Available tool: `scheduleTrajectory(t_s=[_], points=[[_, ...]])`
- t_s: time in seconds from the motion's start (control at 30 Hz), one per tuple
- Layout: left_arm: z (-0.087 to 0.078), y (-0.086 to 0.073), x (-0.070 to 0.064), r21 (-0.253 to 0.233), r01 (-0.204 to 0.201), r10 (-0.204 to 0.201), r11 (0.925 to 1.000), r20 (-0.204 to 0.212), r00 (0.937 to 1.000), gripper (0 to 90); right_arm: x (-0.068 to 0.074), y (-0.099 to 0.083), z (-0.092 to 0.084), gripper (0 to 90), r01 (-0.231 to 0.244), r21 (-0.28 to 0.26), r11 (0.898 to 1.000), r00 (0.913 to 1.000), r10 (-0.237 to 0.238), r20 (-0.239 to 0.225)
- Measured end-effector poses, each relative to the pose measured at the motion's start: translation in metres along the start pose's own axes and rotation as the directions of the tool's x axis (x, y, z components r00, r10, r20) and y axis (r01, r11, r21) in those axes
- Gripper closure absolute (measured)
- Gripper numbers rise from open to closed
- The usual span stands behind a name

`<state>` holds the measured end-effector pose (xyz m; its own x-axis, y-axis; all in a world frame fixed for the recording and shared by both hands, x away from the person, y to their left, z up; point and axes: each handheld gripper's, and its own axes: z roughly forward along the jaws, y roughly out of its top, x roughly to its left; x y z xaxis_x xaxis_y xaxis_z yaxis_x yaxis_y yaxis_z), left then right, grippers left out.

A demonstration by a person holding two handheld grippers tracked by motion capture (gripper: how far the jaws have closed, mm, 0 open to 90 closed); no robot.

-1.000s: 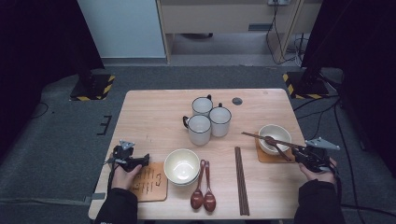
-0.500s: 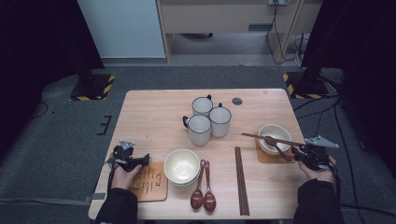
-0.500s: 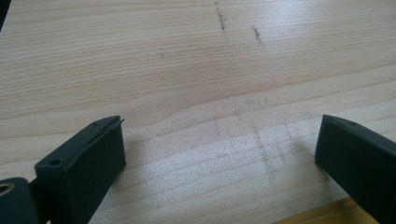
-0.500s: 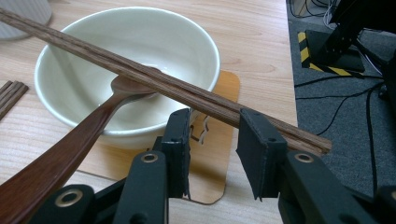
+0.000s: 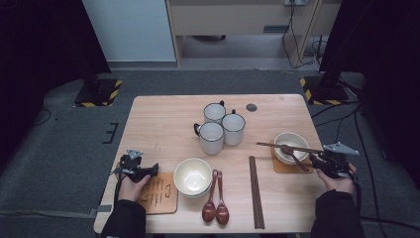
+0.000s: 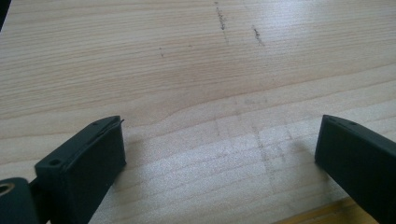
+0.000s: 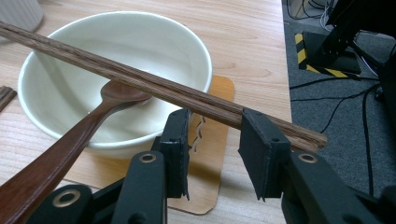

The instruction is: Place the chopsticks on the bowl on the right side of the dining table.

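Chopsticks (image 7: pixel 154 86) across bowl (image 7: pixel 56 107), above spoon (image 7: pixel 70 135), beside right gripper (image 7: pixel 212 140).

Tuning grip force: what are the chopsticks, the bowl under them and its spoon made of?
Chopsticks: apparently wood, matte brown, streaky grain along their length. Bowl: looks like glazed ceramic, cream, smooth with a soft sheen. Spoon: probably lacquered wood, reddish-brown and glossy; plastic can't be ruled out.

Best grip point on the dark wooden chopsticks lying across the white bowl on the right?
Grip the dark wooden chopsticks at the end overhanging the white bowl rim, coming level from the table's right edge. That end sticks out unsupported, likely leaving room for a jaw on each side; the right hand-held gripper already straddles it.
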<state>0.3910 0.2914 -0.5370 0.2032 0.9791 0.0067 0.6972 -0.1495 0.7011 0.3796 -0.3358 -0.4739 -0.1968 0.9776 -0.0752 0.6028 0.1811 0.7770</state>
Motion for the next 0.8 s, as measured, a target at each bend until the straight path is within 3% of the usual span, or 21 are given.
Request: scheduleTrajectory(t_s=[0.8], points=[[0.0000, 0.0000, 0.0000, 0.000, 0.000, 0.000, 1.0000, 0.000, 1.0000, 0.7, -0.0050, 0.0023, 0.0034, 61.6, -0.009, -0.006, 1.000, 0.9999, 0.009, 0.007]])
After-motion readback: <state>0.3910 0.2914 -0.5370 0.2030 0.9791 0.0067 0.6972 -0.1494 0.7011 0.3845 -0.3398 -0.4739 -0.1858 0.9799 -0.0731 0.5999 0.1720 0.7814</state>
